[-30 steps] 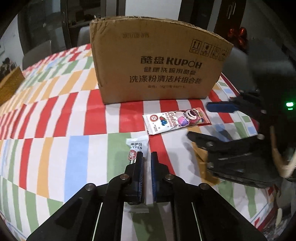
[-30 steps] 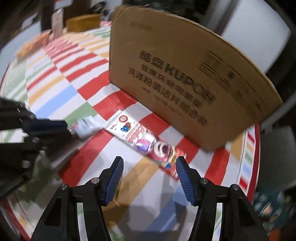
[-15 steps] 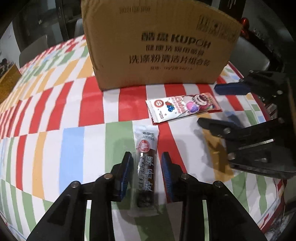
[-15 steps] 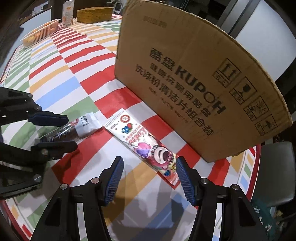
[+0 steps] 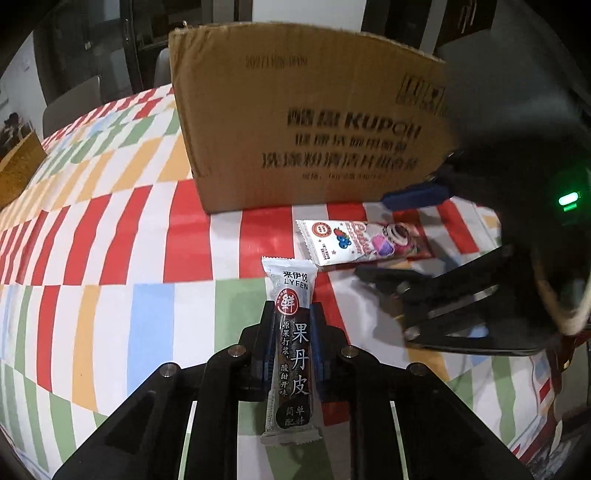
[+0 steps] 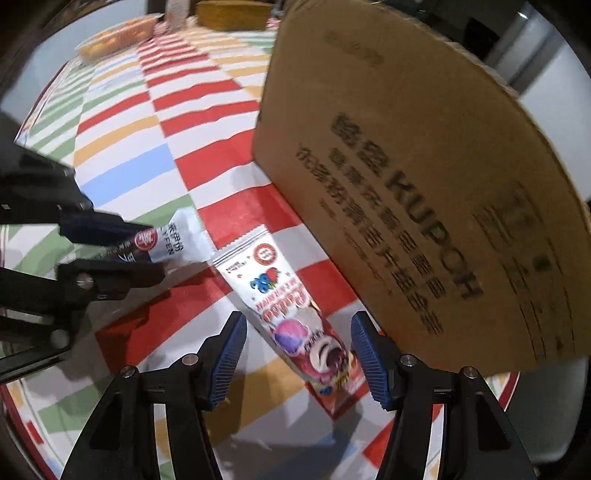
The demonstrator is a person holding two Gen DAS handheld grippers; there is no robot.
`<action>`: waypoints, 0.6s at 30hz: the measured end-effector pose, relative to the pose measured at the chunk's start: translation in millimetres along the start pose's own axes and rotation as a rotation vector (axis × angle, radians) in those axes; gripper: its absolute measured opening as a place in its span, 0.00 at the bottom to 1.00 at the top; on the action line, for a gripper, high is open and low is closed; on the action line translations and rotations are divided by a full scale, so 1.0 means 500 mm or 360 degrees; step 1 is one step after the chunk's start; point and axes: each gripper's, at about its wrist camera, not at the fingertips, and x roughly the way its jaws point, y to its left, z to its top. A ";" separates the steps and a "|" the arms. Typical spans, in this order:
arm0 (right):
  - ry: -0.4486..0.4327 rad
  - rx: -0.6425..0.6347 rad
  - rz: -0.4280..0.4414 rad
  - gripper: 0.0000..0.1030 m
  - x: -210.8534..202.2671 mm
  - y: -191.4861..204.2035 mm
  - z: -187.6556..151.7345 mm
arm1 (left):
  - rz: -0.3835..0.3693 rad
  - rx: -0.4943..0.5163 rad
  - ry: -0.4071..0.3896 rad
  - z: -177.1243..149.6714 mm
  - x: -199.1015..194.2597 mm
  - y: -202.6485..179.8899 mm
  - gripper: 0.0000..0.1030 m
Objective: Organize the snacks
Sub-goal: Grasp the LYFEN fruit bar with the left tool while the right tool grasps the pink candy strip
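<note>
Two hand-held grippers work over the same patch of bench. The left hand-held gripper (image 5: 293, 345) has its blue-padded fingers pressed in on both long sides of a dark fruit-leather bar (image 5: 293, 354), which lies lengthwise between them; its white end, printed LYFEN, sticks out past the fingertips toward the box. From the right wrist view that same left hand-held gripper (image 6: 122, 247) shows side-on, with the bar's white end (image 6: 173, 242) poking out above the cloth (whether the wrapper still touches the cloth I cannot tell).

The right hand-held gripper (image 6: 298, 347) stands wide open, holding nothing, with its blue pads (image 6: 229, 360) on either side of the far end of a pink strawberry snack packet (image 6: 291, 310). That packet lies flat on the bench, slanted, its white crimped end just beside the bar's white end and its pink end close to the foot of the box. In the left wrist view the packet (image 5: 360, 242) lies between the two fingers of the right hand-held gripper (image 5: 391, 236).

Behind both snacks a brown cardboard box (image 5: 306, 118) printed KUPOH stands upright on the bench (image 5: 110, 236), which wears a cloth of red, white, green, blue and orange blocks. Far off on the cloth, in the right wrist view, sit a shallow basket (image 6: 118, 35) and a yellowish block (image 6: 232, 13), both blurred.
</note>
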 end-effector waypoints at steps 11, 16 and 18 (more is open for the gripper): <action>-0.0033 0.0174 0.0186 0.58 0.049 -0.059 0.007 | -0.0007 -0.0034 -0.0001 0.015 0.006 0.003 0.17; -0.0016 0.0356 0.0314 0.37 0.050 -0.084 -0.012 | -0.0008 -0.0016 -0.0025 0.013 -0.001 0.001 0.17; 0.0021 0.0409 0.0292 0.31 0.044 -0.074 -0.017 | -0.0017 -0.0026 -0.0029 0.008 -0.008 0.000 0.17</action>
